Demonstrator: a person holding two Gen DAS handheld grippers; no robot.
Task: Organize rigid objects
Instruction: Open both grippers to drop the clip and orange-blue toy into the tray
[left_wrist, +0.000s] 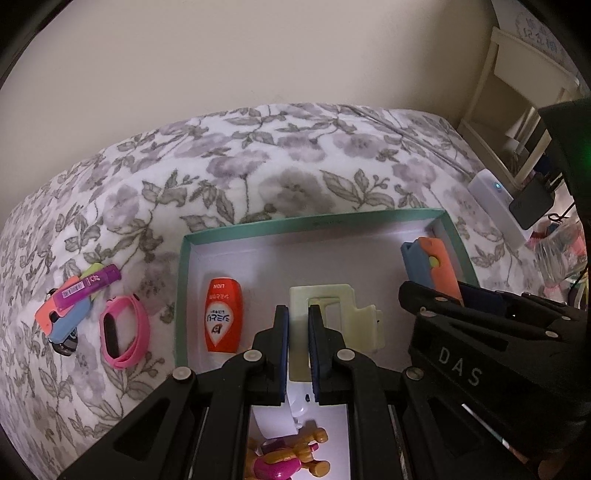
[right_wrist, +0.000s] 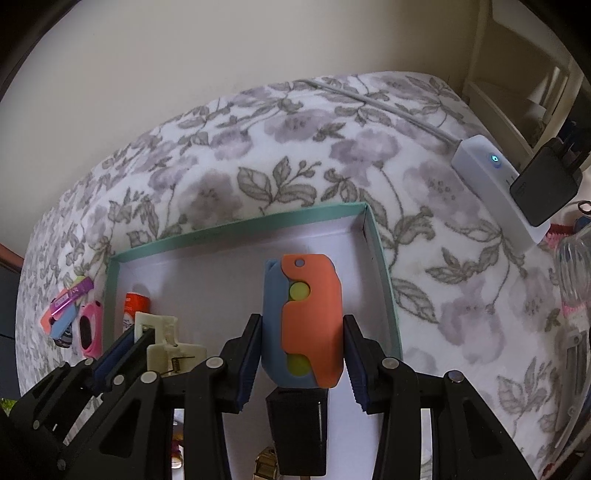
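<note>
While both loads hang over the box (left_wrist: 454, 236): each is set to go in.
Left gripper (left_wrist: 298, 325): fingers pinched on cream clip (left_wrist: 332, 306).
Right gripper (right_wrist: 303, 343): fingers part-open, clamping orange-blue toy (right_wrist: 306, 321).
Bed (left_wrist: 258, 166): 3 items waiting.

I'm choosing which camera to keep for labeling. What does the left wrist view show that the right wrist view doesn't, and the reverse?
Only the left wrist view shows the gold and pink toy figure at the near end of the box.

Only the right wrist view shows the orange and blue toy full face between the right gripper pads, and a black block below it.

Both show the teal box, the orange bottle, the cream hair clip pinched by the left gripper, the pink band and the white power strip.
</note>
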